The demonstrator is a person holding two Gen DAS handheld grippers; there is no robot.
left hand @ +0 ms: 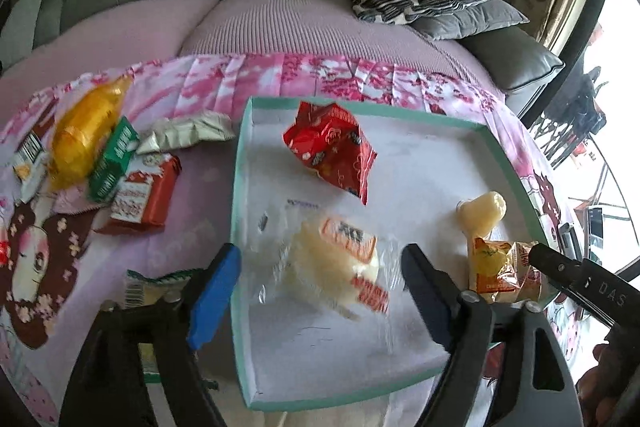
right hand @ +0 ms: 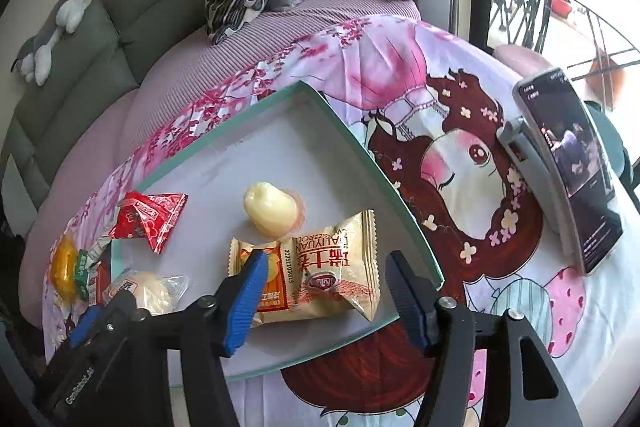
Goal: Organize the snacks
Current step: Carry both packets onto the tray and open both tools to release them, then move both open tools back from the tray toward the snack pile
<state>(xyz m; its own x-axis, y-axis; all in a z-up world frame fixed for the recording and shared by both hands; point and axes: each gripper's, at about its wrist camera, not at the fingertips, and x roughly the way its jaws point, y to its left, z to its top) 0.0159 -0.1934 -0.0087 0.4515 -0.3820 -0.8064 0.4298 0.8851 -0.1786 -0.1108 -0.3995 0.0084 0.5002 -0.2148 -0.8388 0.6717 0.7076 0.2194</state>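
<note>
Both grippers hang over the snack tray, jaws apart, nothing clamped.

Nearest the left wrist camera, the left gripper stands with its blue pads spread wide on either side of a clear-wrapped bun that lies on the floor of the teal-rimmed tray; the pads do not touch the wrapper. The right gripper is likewise parted above a beige pastry packet at the tray's near corner, and neither pad presses on it. Also in the tray lie a red packet and a pale jelly cup. Outside it, on the pink cartoon cloth, sit a yellow-wrapped snack, a green box, a red-and-white bar and a silver wrapper. A phone on a stand stands to the right of the tray.
</note>
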